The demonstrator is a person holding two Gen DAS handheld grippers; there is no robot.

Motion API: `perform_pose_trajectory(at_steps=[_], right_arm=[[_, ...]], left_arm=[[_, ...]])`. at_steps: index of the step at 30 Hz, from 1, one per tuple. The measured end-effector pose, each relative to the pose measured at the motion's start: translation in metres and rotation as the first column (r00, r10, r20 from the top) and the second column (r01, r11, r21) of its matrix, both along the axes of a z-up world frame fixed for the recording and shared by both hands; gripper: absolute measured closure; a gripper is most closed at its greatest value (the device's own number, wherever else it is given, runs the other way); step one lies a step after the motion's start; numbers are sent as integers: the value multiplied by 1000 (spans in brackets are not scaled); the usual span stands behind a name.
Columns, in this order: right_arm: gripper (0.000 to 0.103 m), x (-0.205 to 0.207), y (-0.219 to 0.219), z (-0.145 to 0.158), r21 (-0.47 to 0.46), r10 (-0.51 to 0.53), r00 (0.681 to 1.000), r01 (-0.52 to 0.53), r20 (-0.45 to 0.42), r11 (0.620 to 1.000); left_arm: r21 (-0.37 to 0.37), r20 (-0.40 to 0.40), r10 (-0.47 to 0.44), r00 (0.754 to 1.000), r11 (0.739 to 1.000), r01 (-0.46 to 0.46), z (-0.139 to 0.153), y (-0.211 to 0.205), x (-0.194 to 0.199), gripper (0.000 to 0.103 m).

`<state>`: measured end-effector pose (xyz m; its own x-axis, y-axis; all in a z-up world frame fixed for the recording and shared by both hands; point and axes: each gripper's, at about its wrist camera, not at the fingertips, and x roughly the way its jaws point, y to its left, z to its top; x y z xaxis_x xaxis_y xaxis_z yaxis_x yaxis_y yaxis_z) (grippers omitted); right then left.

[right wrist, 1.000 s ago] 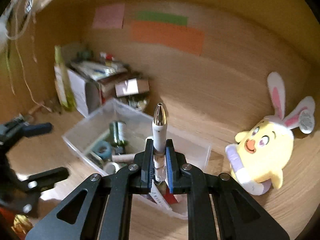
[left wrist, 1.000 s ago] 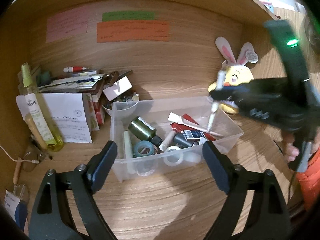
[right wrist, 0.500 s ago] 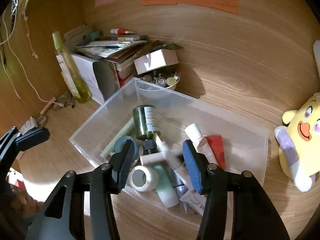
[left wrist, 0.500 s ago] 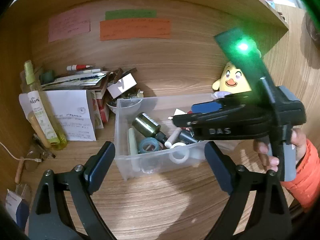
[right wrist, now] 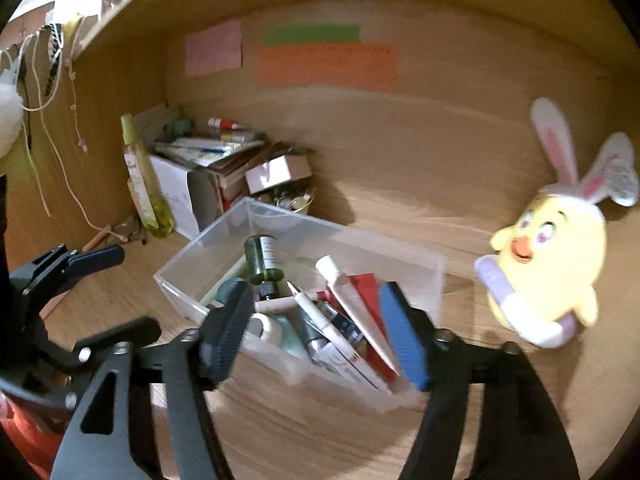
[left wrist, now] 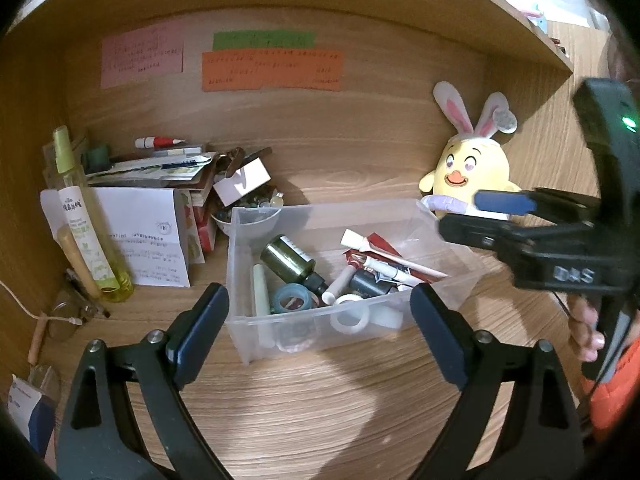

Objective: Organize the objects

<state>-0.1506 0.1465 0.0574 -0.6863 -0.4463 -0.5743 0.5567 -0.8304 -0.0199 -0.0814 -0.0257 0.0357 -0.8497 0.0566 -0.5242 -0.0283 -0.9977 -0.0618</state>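
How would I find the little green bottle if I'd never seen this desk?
Look for the clear plastic box in the middle of the wooden desk. Inside, near its back left, lies a dark green glass bottle with a black cap, the only dark green thing there.

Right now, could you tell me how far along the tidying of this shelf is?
Done: the clear bin already holds a white pen, a green bottle, tape and tubes. In hand: nothing; the right tool is open above the bin, and the left tool is open in front of it. Left: the plush chick, the spray bottle and the paper pile sit outside it.
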Motion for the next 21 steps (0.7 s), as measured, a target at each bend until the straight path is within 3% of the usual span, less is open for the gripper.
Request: perform_pose_trajectory(at_steps=[9,21], right_arm=[[22,35,27,-6,-61,-36,999,33,-40,998],[20,51,36,-27,-92,-59,998,58,-7,994]], left_arm=[[-7,-37,5,999,1000,-5,-3,8,11,5],[-17,-41,-6,999,1000,6,-14,18,23,2]])
